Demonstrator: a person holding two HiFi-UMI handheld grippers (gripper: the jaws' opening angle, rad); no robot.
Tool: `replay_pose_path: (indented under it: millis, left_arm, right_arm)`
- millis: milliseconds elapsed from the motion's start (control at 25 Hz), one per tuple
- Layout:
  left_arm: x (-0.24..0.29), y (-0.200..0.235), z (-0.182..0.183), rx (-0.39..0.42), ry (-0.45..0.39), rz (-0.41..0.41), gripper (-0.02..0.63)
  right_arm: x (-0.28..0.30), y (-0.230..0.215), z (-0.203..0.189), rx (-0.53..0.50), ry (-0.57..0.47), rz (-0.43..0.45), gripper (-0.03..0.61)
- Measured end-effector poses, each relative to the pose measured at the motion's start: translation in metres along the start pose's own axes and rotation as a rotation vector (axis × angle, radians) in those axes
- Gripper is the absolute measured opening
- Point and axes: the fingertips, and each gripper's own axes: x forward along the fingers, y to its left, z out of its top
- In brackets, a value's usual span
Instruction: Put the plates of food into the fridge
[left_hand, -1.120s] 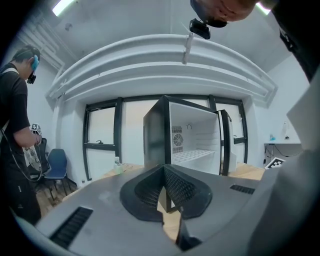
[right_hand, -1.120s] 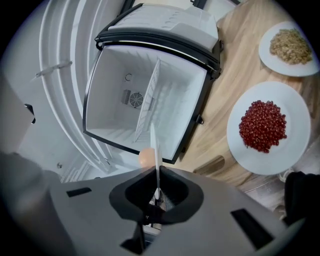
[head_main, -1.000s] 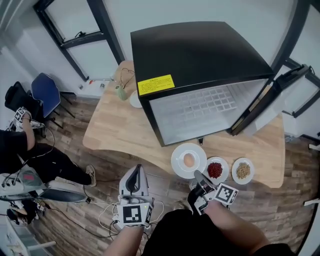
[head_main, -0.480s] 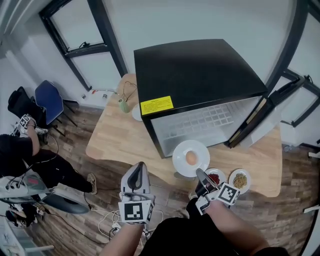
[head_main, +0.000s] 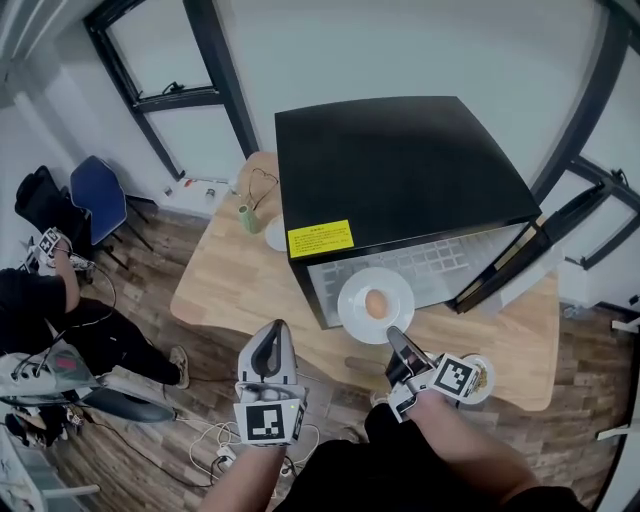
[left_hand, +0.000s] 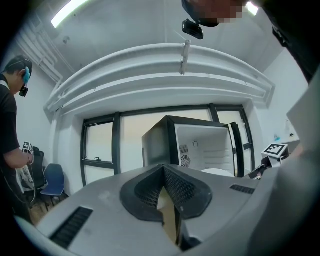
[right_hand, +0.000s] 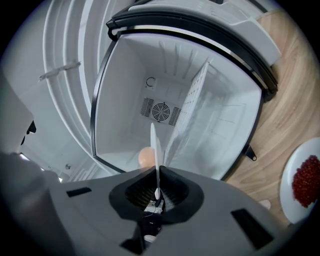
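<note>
The right tongs (head_main: 394, 340) pinch the near rim of the egg plate (head_main: 352, 296) and hold it in the air just before the fridge (head_main: 400, 170) mouth, clear of the surface (head_main: 225, 280). The opening lies straight ahead, on the plate's far side, with the door (head_main: 500, 262) swung off right. Sighted along the tongs, the plate runs about parallel with the wire shelf (right_hand: 192, 107), so a straight push away should seat it, I'd judge. The left tongs (head_main: 270, 350) hang low and near, pressed together on nothing. A plate of red beans (right_hand: 306, 180) sits on the surface to the right.
</note>
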Motion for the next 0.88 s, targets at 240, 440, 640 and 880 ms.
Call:
replay_pose_path:
  millis: [240, 440, 640, 880]
  left_arm:
    - [0.009, 0.012, 0.006, -0.004, -0.022, 0.047, 0.005]
    - [0.014, 0.018, 0.004, -0.009, -0.017, 0.074, 0.005]
    - [0.013, 0.028, 0.003, -0.009, -0.008, 0.112, 0.005]
    - [0.015, 0.04, 0.005, -0.001, 0.003, 0.141, 0.005]
  right_arm:
    - [0.025, 0.006, 0.02, -0.044, 0.015, -0.031, 0.034]
    - [0.038, -0.007, 0.032, -0.028, 0.019, -0.09, 0.034]
    - [0.059, -0.011, 0.035, -0.026, 0.048, -0.096, 0.034]
    - [0.079, -0.01, 0.042, -0.086, 0.07, -0.128, 0.035]
